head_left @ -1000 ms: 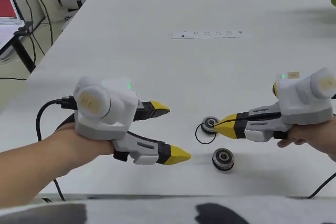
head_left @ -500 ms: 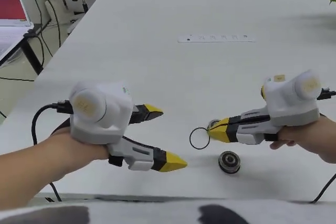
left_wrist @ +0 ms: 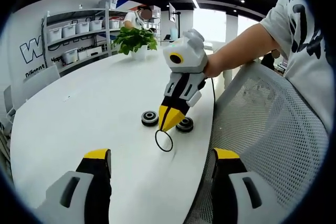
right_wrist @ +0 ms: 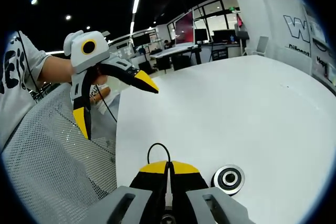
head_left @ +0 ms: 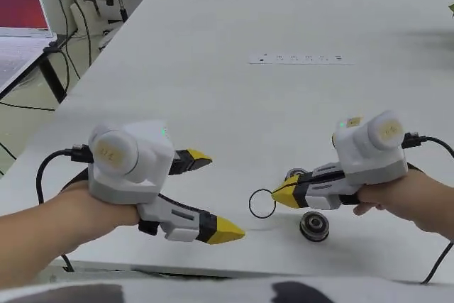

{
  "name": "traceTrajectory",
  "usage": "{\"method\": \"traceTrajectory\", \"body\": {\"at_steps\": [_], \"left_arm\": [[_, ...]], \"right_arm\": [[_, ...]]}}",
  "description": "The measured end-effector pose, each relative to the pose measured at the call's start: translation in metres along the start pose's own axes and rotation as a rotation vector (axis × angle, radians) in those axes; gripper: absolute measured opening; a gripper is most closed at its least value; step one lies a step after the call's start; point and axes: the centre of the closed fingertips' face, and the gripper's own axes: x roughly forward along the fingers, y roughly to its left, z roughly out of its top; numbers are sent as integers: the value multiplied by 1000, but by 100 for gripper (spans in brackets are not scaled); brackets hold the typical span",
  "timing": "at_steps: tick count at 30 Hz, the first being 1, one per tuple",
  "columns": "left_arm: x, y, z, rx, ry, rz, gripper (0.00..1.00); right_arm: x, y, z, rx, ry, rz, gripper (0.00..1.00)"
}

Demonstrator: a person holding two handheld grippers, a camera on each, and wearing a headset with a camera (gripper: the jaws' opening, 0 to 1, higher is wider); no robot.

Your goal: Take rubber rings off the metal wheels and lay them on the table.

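Note:
My right gripper [head_left: 278, 199] is shut on a thin black rubber ring [head_left: 261, 204], which sticks out leftward from its yellow tips, clear of both wheels. One metal wheel [head_left: 314, 225] lies just in front of that gripper, and a second wheel [head_left: 294, 174] peeks out behind it. In the right gripper view the ring [right_wrist: 158, 144] loops up from the closed jaws [right_wrist: 168, 167], with a wheel [right_wrist: 229, 178] to the right. My left gripper [head_left: 216, 193] is open at the left and holds nothing. The left gripper view has the ring [left_wrist: 164, 141] and two wheels [left_wrist: 149, 117] [left_wrist: 184, 125] ahead of its open jaws [left_wrist: 160, 154].
The white table [head_left: 234, 97] stretches far ahead, with a flat white power strip [head_left: 300, 58] near its middle. Its near edge runs just below the grippers. A potted plant [left_wrist: 135, 40] stands at the far end. Chairs and desks stand off the table's left side.
My right gripper has drawn left and toward me with the ring, pulling it away from the rear wheel. The left gripper stays open. The head camera has shifted.

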Motion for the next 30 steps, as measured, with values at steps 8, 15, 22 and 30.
{"method": "traceTrajectory", "body": {"at_steps": [8, 15, 22, 30], "left_arm": [[-1, 5, -3, -7, 4, 6, 76], [1, 7, -1, -8, 7, 7, 76], [6, 5, 2, -4, 11, -8, 74], [12, 2, 11, 10, 8, -23, 73]], "right_arm": [[2, -6, -7, -1, 37, -23, 2], [0, -5, -11, -22, 50, -20, 9], [-11, -9, -11, -25, 37, -26, 14], [-32, -13, -15, -17, 2, -38, 17]]}}
